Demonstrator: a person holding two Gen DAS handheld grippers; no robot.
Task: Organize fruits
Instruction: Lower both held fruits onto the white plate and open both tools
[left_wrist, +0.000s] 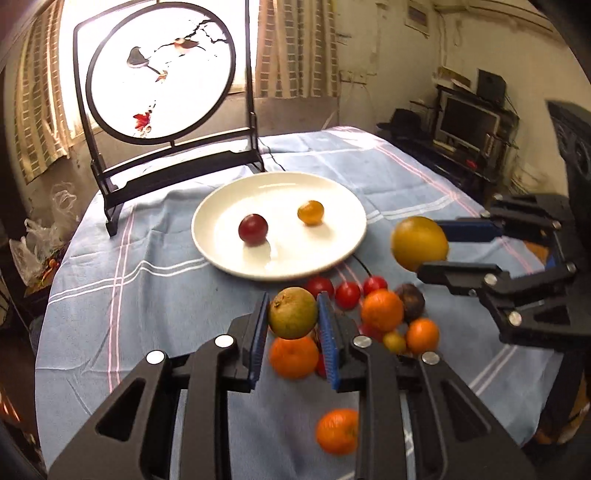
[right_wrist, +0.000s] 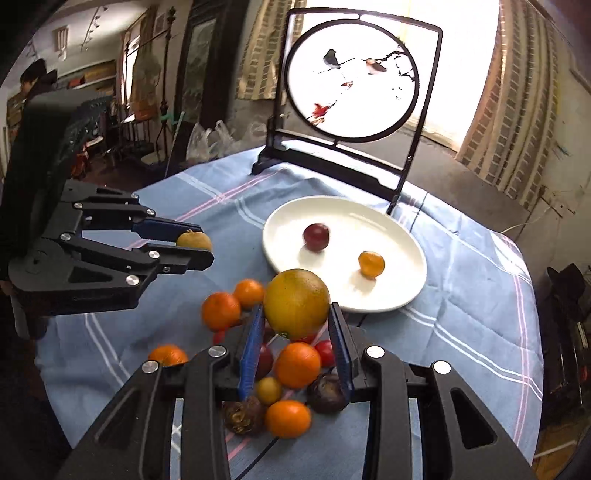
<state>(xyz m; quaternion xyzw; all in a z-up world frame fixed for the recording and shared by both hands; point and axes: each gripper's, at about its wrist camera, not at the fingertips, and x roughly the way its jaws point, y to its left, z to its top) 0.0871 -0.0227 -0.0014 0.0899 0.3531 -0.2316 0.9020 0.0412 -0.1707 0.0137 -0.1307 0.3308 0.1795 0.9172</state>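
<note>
My left gripper (left_wrist: 292, 314) is shut on a greenish-brown round fruit (left_wrist: 292, 313), held above the fruit pile; the same gripper (right_wrist: 194, 242) and fruit (right_wrist: 192, 239) show at the left of the right wrist view. My right gripper (right_wrist: 296, 314) is shut on a large yellow-orange citrus (right_wrist: 296, 303), also lifted off the cloth; in the left wrist view that right gripper (left_wrist: 424, 245) and the citrus (left_wrist: 419, 243) hang right of the plate. The white plate (left_wrist: 332, 199) carries a dark red fruit (left_wrist: 253, 229) and a small orange fruit (left_wrist: 311, 212).
A pile of tangerines (right_wrist: 296, 363), red cherry tomatoes (left_wrist: 347, 295) and dark brown fruits (right_wrist: 327, 391) lies on the blue checked tablecloth (left_wrist: 147, 295). One tangerine (left_wrist: 337, 430) sits apart, nearer me. A round painted screen on a black stand (left_wrist: 162, 74) rises behind the plate.
</note>
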